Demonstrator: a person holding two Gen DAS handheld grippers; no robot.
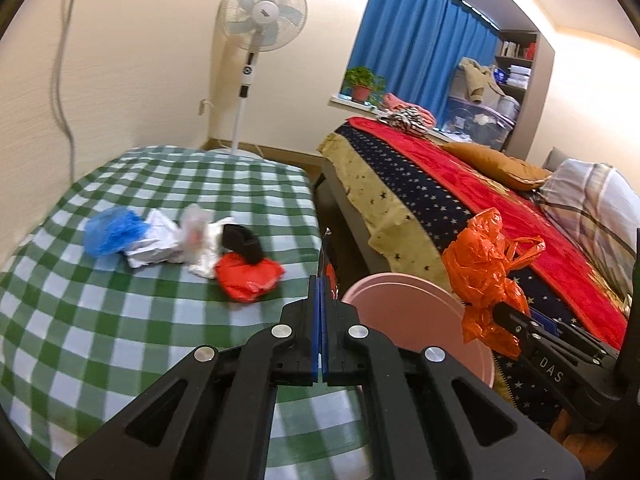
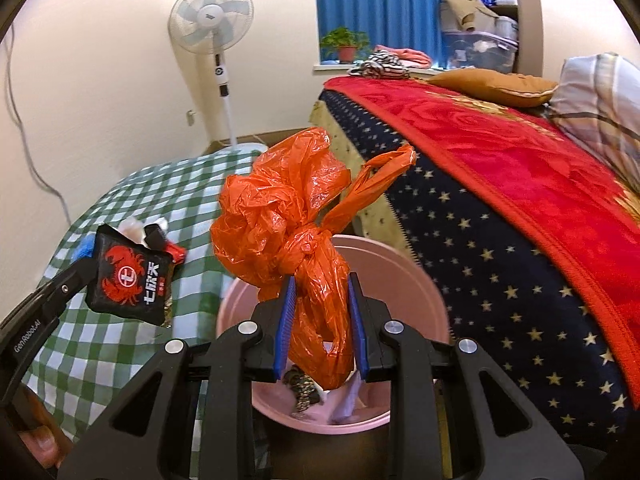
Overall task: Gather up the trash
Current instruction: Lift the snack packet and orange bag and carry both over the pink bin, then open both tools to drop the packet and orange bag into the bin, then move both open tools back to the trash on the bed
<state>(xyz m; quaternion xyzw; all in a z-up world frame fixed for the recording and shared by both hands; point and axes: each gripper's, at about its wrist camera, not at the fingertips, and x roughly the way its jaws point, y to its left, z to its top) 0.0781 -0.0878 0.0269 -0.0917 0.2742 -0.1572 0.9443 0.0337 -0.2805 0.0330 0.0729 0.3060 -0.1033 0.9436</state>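
My right gripper [image 2: 320, 312] is shut on a crumpled orange plastic bag [image 2: 288, 216] and holds it over the pink bin [image 2: 416, 280]; the bag [image 1: 484, 276] and bin [image 1: 400, 304] also show in the left wrist view. My left gripper [image 1: 320, 292] is shut on a thin black snack packet with a red crab print [image 2: 130, 276], seen edge-on [image 1: 325, 256] between its pads, beside the bin. More trash lies on the green checked table [image 1: 120, 320]: a blue bag [image 1: 110, 230], white paper [image 1: 160, 240], a black item [image 1: 242, 242], a red bag [image 1: 248, 276].
A bed with a red and starred blanket [image 1: 480, 184] stands right of the bin. A standing fan [image 1: 260, 20] is by the back wall. A cable [image 1: 60, 80] hangs on the left wall. The bin holds some scraps [image 2: 308, 392].
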